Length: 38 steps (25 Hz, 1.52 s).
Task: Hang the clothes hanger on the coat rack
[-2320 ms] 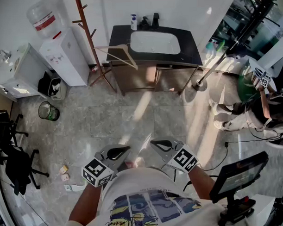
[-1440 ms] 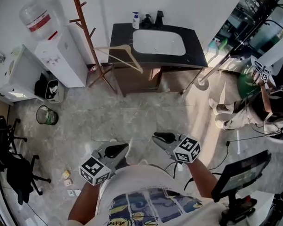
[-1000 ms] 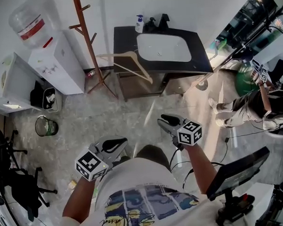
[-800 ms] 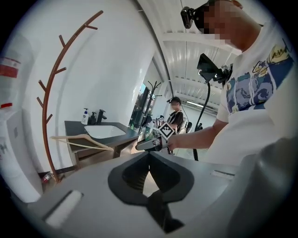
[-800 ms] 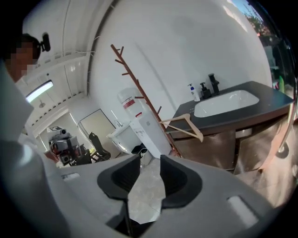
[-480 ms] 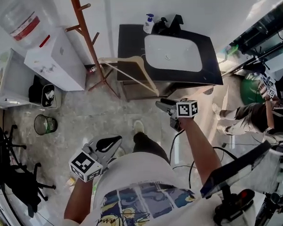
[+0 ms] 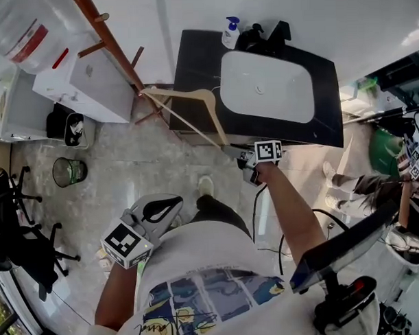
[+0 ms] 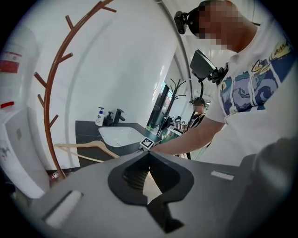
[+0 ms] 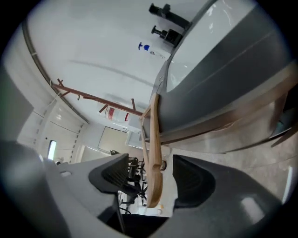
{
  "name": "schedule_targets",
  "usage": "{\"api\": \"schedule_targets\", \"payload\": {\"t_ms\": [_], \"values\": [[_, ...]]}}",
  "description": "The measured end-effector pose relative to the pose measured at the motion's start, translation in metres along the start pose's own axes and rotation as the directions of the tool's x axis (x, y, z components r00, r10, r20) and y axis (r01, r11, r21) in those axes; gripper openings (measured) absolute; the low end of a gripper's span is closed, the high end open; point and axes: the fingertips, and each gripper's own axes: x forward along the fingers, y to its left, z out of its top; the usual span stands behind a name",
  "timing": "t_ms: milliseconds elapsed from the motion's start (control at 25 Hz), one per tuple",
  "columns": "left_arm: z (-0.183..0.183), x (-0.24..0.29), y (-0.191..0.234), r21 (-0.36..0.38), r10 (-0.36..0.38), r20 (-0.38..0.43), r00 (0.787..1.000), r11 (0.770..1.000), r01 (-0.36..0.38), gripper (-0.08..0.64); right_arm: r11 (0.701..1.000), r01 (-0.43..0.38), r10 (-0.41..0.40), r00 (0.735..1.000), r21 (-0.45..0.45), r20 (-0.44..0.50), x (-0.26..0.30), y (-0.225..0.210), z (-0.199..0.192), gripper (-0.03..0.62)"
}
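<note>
R tool (image 9: 152, 183): jaws have just been opening and stand wide. One wooden arm of the clothes hanger (image 9: 155, 148) runs between the pads, near its tip. Gap on both sides, so nothing gripped yet.

L tool (image 8: 149, 155): jaws pressed together, empty, held low by the torso, well away from the work.

Hanger sits at the front left corner of the dark desk (image 7: 195, 61) with the basin and sticks out past the edge. Its far end is near the coat rack (image 7: 109, 42). Can't tell how much of it the desk bears. Hook not made out.

Risks, as judged:
- Grip lands at the very end of the arm. Most of the hanger then hangs beyond the pads and prob. droops or twists on lift.
- Smooth wood and a narrow bite, so it could slide out if the pads close off-centre or on the taper.
- A nudge before closing could push it off the desk edge to the floor.
- Far end is close to the rack's pole and pegs. It may snag or knock the rack as the hanger swings.
- With the hook unseen, it may end up facing the wrong way for a peg and need a regrip, poss. w/ L tool.
</note>
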Motion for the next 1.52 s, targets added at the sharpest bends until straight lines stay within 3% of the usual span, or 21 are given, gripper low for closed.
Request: {"api": "schedule_targets", "payload": {"t_ms": [80,200,280,360,440,560,640,720,760,880,1000,1120,1200,1520], "values": [[0.003,0.007,0.005,-0.017,0.026,-0.012,1.0,1.0,-0.026,0.003,0.998,-0.054,0.055,0.998,0.029,-0.031,0.013,0.0,-0.003,0.286],[0.005,0.015,0.011,-0.031,0.057,-0.015,0.998,0.998,-0.057,0.003,0.996,-0.055,0.059,0.996,0.064,-0.065,0.025,-0.008,-0.005,0.285],[0.007,0.017,0.014,-0.04,0.077,-0.019,0.997,0.996,-0.077,0.003,0.982,-0.176,0.18,0.982,0.065,-0.055,0.037,0.007,0.0,0.28],[0.007,0.017,0.015,-0.05,0.097,-0.024,0.995,0.994,-0.098,0.003,0.958,-0.278,0.281,0.959,0.072,-0.031,0.045,0.019,0.005,0.195],[0.01,0.016,0.017,-0.058,0.114,-0.026,0.993,0.992,-0.116,0.003,0.951,-0.296,0.299,0.954,0.092,-0.021,0.045,0.021,0.008,0.057],[0.015,0.012,0.021,-0.058,0.128,-0.017,0.992,0.99,-0.128,0.003,0.947,-0.304,0.307,0.951,0.1,-0.021,0.042,0.027,0.01,0.037],[0.013,0.007,0.022,-0.051,0.125,-0.005,0.992,0.991,-0.125,0.003,0.965,-0.25,0.253,0.967,0.077,-0.029,0.038,0.026,0.009,0.035],[0.011,0.0,0.023,-0.038,0.119,0.007,0.993,0.992,-0.119,0.003,0.998,-0.056,0.058,0.997,0.035,-0.049,0.023,0.007,0.006,0.035],[0.012,-0.003,0.024,-0.032,0.119,0.016,0.993,0.992,-0.118,0.003,1.0,0.001,0.0,0.999,0.017,-0.052,0.018,0.006,0.006,0.035],[0.013,-0.013,0.032,-0.023,0.124,0.049,0.991,0.992,-0.123,0.003,0.991,-0.133,0.134,0.99,0.027,-0.035,0.017,0.051,0.009,0.034],[0.015,-0.026,0.037,-0.017,0.119,0.081,0.99,0.993,-0.118,0.002,0.988,-0.127,0.12,0.989,-0.085,-0.082,0.008,0.079,0.011,0.034],[0.017,-0.043,0.04,-0.014,0.111,0.112,0.987,0.994,-0.11,0.003,0.956,-0.139,0.104,0.984,-0.258,-0.146,0.002,0.122,0.014,0.034],[0.016,-0.055,0.042,-0.02,0.109,0.135,0.985,0.994,-0.107,0.003,0.934,-0.141,0.086,0.98,-0.328,-0.178,0.0,0.15,0.013,0.034],[0.006,-0.095,0.047,-0.034,0.107,0.194,0.975,0.994,-0.103,0.002,0.883,-0.147,0.033,0.967,-0.445,-0.253,0.038,0.226,0.021,0.034]]}}
